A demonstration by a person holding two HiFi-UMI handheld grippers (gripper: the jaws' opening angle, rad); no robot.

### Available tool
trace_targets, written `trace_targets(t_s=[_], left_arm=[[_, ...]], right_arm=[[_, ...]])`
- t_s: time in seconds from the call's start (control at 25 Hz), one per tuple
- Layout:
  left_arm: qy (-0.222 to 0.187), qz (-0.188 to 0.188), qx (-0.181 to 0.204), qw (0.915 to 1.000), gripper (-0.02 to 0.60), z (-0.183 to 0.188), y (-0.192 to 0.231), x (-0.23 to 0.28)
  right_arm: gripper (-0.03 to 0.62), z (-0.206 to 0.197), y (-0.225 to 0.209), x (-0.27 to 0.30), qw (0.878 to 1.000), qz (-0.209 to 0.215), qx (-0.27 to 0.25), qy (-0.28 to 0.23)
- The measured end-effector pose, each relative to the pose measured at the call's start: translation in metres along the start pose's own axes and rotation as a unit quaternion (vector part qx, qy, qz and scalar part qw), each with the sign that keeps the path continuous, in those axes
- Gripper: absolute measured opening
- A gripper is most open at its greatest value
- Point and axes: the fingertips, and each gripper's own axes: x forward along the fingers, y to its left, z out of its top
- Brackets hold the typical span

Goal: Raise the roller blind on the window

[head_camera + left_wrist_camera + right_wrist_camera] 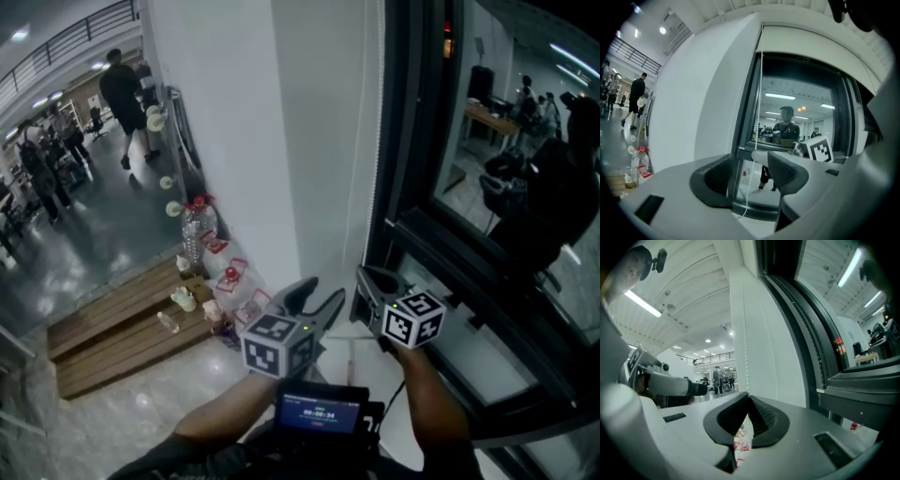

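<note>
Right gripper view: bead chain pinched, blind up at the window's head

Beside the window (801, 122) the right tool (749, 400) is clamped on the thin bead chain (745, 357); the left tool (751, 168) gapes wide, chain hanging loose between its jaws; the roller blind (806, 44) shows as a white band up top; the chain looks light, limp and slippery, best nipped between beads; no writing is legible.

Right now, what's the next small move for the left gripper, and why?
Probably close the left gripper, fingers open, on the bead chain that appears to hang between them; the right gripper is shut on it, so a second grip would free the right to reposition.
</note>
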Motion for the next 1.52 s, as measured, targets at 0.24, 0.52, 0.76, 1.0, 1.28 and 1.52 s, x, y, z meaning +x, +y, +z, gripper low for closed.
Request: trace_targets(t_s=[0.24,0.52,0.76,1.0,1.28,1.52], left_arm=[[-0.050,0.023,0.036,0.9978,0.185,0.051,-0.007,0.039],[-0.059,0.049,0.078,0.9940,0.150,0.076,-0.013,0.071],[-0.059,0.048,0.084,0.9935,0.013,0.074,-0.015,0.078],[-0.066,0.027,0.106,0.9919,0.009,0.074,-0.019,0.081],[-0.088,0.049,0.142,0.9848,0.009,0.073,-0.012,0.086],[-0.101,0.040,0.133,0.9850,0.008,0.068,-0.010,0.088]], right_arm=[[0.000,-0.003,0.010,0.004,1.000,0.009,-0.002,0.000],[0.000,-0.003,0.023,0.001,1.000,0.013,-0.008,-0.004],[0.000,-0.002,0.025,0.003,1.000,0.013,-0.005,-0.003],[0.002,-0.003,0.017,0.002,1.000,0.008,0.003,-0.008],[0.002,-0.005,0.014,0.008,1.000,0.008,0.007,-0.008],[0.002,-0.012,0.013,0.009,1.000,0.006,0.008,-0.001]])
